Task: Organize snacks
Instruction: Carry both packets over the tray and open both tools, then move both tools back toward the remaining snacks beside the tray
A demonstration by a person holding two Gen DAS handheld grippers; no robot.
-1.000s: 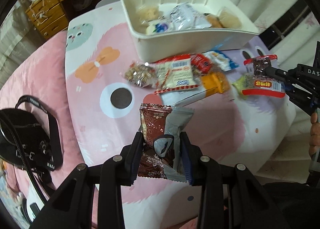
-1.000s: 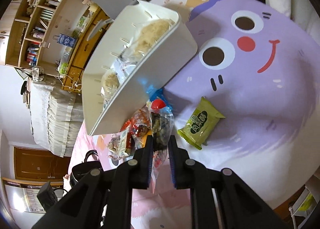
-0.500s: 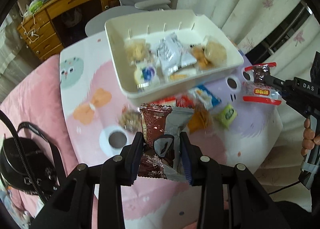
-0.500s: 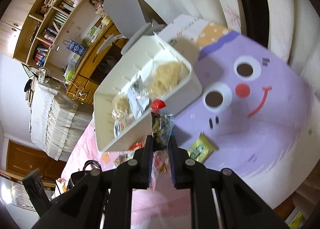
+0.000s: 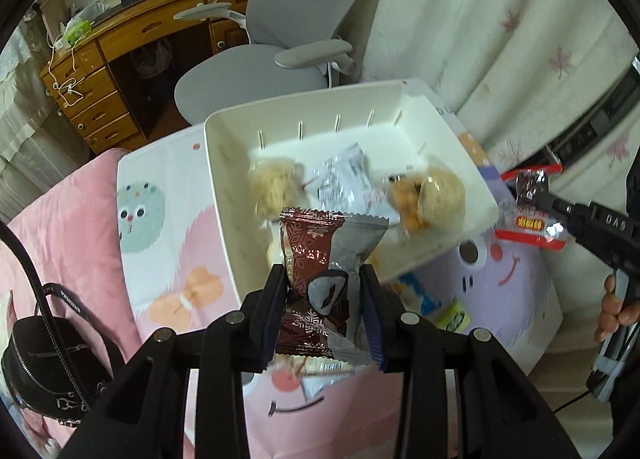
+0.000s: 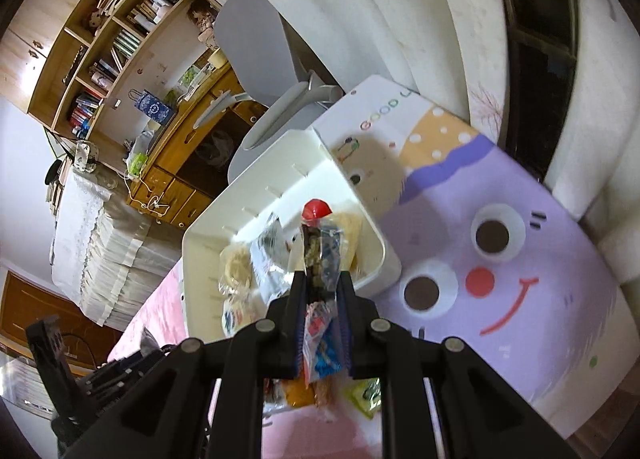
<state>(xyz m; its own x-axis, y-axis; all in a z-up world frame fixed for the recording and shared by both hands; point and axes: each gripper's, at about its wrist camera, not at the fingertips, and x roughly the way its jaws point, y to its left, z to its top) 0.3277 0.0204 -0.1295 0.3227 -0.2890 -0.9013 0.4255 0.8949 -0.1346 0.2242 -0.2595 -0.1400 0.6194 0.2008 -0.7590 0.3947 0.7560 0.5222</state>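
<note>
Tongs (image 5: 324, 299) clamp brown packet (image 5: 316, 259) (right (image 6: 322, 291): clear packet (image 6: 320, 255)).

Brown-and-grey snack packet (image 5: 320, 259) upright above white bin (image 5: 224, 163), contents blurred.

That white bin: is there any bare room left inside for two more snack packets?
Yes. The white bin is bare along its slotted back wall and in the corner nearest the grey chair. The front half is crowded with the silver packet and the bun packets.
</note>
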